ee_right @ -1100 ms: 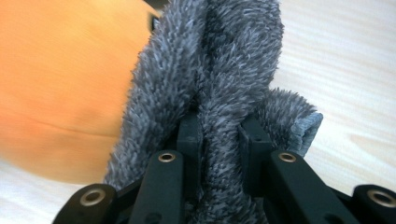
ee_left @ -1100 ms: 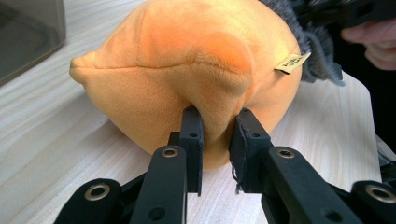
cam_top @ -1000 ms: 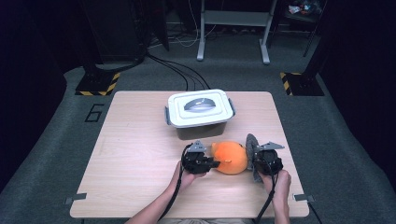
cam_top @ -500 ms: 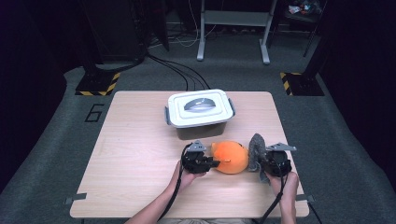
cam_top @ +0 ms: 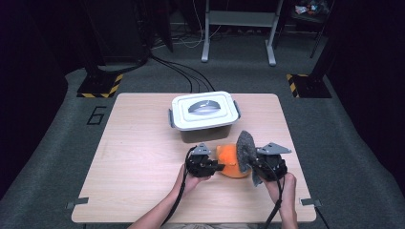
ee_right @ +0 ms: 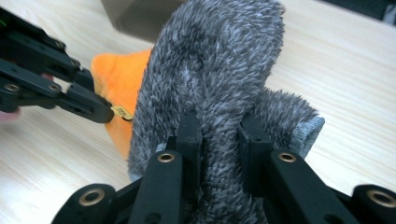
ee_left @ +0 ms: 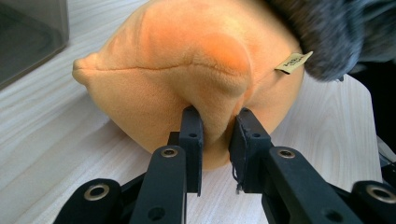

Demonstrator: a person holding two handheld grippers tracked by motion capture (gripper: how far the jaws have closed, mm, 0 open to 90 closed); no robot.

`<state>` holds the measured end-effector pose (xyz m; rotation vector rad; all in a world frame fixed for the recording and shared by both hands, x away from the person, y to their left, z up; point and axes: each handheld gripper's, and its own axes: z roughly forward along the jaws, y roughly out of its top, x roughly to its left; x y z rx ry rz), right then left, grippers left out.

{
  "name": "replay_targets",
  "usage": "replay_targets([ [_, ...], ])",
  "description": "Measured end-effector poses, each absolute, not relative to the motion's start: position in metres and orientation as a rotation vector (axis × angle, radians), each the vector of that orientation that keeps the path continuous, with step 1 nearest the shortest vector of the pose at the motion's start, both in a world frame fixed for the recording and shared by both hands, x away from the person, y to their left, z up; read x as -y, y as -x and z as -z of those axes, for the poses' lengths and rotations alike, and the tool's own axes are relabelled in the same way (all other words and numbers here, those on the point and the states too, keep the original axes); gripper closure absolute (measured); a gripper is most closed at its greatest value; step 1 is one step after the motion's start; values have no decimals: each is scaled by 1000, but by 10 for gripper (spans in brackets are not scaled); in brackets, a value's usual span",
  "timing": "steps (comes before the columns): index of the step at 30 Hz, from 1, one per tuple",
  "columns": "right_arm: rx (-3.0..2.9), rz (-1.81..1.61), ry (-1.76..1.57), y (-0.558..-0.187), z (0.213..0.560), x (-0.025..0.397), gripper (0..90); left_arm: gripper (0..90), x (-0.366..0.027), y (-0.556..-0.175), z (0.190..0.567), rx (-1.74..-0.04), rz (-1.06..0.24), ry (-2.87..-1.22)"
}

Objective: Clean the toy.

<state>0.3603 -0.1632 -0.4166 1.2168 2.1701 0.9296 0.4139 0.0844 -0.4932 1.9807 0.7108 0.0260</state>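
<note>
An orange plush toy [cam_top: 229, 162] lies on the wooden table [cam_top: 143, 162] near its front edge. My left gripper [cam_top: 216, 167] is shut on a fold of the orange plush [ee_left: 196, 70], pinching it between both jaws. A grey fuzzy plush piece [cam_top: 246, 151] stands upright just right of the orange one, touching it. My right gripper [cam_top: 252, 164] is shut on the grey plush [ee_right: 219, 74], which bulges up between its jaws. A small tan label [ee_left: 293, 62] shows where the two plush parts meet. The left gripper's jaws [ee_right: 70, 100] appear in the right gripper view beside the orange plush [ee_right: 116, 74].
A white lidded plastic box [cam_top: 204, 114] with grey latches stands behind the plush, near the table's far edge. Bare tabletop stretches to the left. Beyond the table are floor cables [cam_top: 181, 71] and stand legs [cam_top: 239, 33].
The right gripper has drawn back to the right and lifted the grey plush piece upright, away from over the orange plush. The left gripper stayed in place, holding the orange plush.
</note>
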Motion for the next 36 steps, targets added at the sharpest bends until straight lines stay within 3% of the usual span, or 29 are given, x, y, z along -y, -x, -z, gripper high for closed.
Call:
replay_targets([
  [7, -2156, -911, -1260, -370, 425, 161, 738, 695, -84, -414, 493, -687, -48, -1978],
  [10, -2146, -904, -1261, -372, 426, 162, 737, 606, -85, -413, 493, -677, -68, -1967],
  [17, -2129, -908, -1273, -375, 426, 164, 737, 425, -81, -403, 495, -603, -229, -2048],
  [22, -2123, -903, -1281, -377, 426, 163, 736, 387, -73, -398, 499, -579, -318, -2090],
  [28, -2124, -899, -1280, -378, 428, 163, 736, 460, -65, -396, 503, -550, -397, -2100],
  [33, -2113, -906, -1283, -377, 428, 166, 736, 646, -65, -396, 502, -530, -404, -2093],
  [36, -2093, -916, -1293, -376, 426, 167, 736, 714, -67, -398, 501, -539, -368, -2077],
])
